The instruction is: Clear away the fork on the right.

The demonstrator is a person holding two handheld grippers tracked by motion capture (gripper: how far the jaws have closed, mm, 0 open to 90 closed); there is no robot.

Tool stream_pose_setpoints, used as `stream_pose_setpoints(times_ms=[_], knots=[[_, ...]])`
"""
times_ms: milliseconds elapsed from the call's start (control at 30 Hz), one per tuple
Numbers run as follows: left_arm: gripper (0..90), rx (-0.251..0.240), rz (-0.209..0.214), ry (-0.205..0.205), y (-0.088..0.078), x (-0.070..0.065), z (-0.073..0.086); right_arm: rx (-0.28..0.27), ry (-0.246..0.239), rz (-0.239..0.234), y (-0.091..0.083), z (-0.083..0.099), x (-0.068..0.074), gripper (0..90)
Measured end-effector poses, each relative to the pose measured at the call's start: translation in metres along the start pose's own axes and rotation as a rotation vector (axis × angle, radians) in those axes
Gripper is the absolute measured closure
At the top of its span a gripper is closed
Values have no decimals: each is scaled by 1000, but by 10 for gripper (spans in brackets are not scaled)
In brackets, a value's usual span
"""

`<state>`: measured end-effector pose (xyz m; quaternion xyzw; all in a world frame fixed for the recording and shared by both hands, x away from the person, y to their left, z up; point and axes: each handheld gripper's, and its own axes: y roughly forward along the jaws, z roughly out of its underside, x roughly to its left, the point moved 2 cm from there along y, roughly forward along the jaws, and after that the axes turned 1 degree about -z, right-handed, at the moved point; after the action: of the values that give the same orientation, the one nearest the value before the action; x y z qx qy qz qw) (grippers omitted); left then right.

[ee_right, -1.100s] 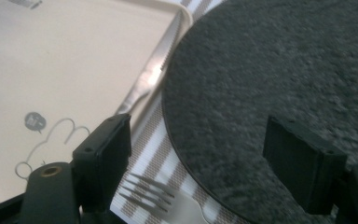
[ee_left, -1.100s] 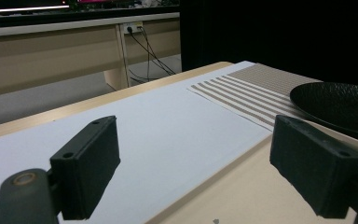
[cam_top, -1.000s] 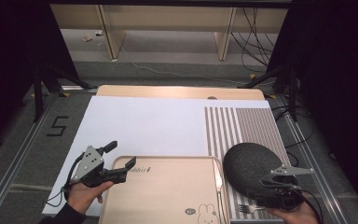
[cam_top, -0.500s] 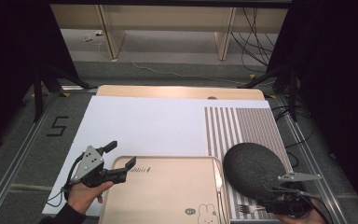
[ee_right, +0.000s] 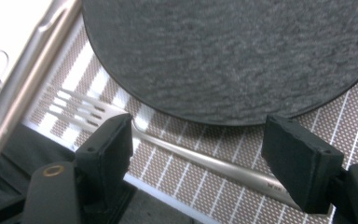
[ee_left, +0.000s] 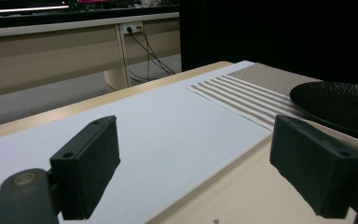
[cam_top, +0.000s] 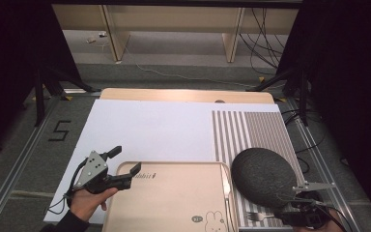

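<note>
Striped matting (cam_top: 251, 130) covers the table's right side, where a fork (ee_right: 177, 151) lies at the near edge of the dark plate (cam_top: 263, 176). Its handle runs crosswise between the spread jaws of the right gripper (ee_right: 205, 163), nothing clamped. The left gripper (cam_top: 123, 164), also apart, waits by the tray (cam_top: 174, 193).

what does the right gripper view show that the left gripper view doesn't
Right gripper view: a silver fork lying on the striped placemat just below the black plate's rim, its tines toward the gold tray's edge, and the right gripper with jaws open above the handle, holding nothing.

Left gripper view: the white sheet, the shelving and cables beyond the table, and the left gripper with jaws open and empty.

Both: the black plate and the striped placemat.
</note>
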<state>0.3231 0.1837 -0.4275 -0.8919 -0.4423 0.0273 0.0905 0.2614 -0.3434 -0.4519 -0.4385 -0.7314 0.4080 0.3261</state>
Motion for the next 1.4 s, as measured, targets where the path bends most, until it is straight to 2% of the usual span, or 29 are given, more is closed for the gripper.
stream_pose_setpoints(times_ms=[533,800,933,1133,1400], knots=[[156,3,1,5,0,0,0,88,-40,1,10,4,-1,261],[156,6,2,7,1,0,1,141,-103,-3,18,3,0,265],[156,6,3,6,1,-1,1,153,-106,-16,21,2,0,269],[156,6,3,7,1,-1,1,168,-128,-3,22,3,1,290],[156,6,3,6,1,-1,1,206,-166,33,21,5,3,375]])
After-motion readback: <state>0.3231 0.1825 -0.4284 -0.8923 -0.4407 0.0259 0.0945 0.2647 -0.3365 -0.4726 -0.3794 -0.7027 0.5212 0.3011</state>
